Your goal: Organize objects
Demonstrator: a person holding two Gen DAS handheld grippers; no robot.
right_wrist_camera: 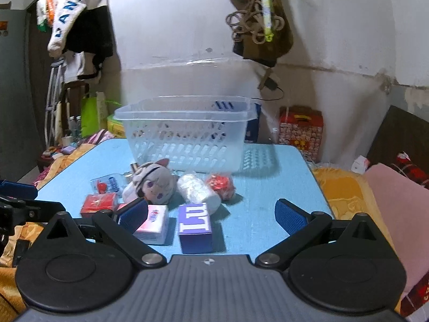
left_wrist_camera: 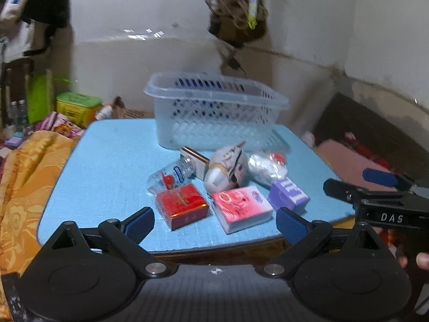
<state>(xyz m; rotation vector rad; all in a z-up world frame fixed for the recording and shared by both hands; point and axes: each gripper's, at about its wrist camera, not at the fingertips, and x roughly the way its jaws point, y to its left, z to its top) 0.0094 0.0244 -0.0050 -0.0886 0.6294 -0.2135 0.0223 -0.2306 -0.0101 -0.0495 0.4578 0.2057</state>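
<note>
Basket (right_wrist_camera: 185,136) of clear plastic stands at the far edge of my blue worktop (left_wrist_camera: 107,166), seemingly with nothing in it yet, and the clutter lies just in front of it, toward the near edge. I hold the left claw (left_wrist_camera: 215,221) spread wide over the near edge, facing the red box (left_wrist_camera: 181,205) and the pink tissue pack (left_wrist_camera: 241,206). My right claw (right_wrist_camera: 211,214) is spread too, empty, above the purple box (right_wrist_camera: 195,224).

The risk I see is crowding: the plush head (right_wrist_camera: 155,185), the white wrapped roll (right_wrist_camera: 197,191) and the little bottle (left_wrist_camera: 177,171) touch or nearly touch, so closing on one may shove its neighbours off. The two claws sit near each other and could collide. Reaching the basket means lifting over the whole pile.
</note>
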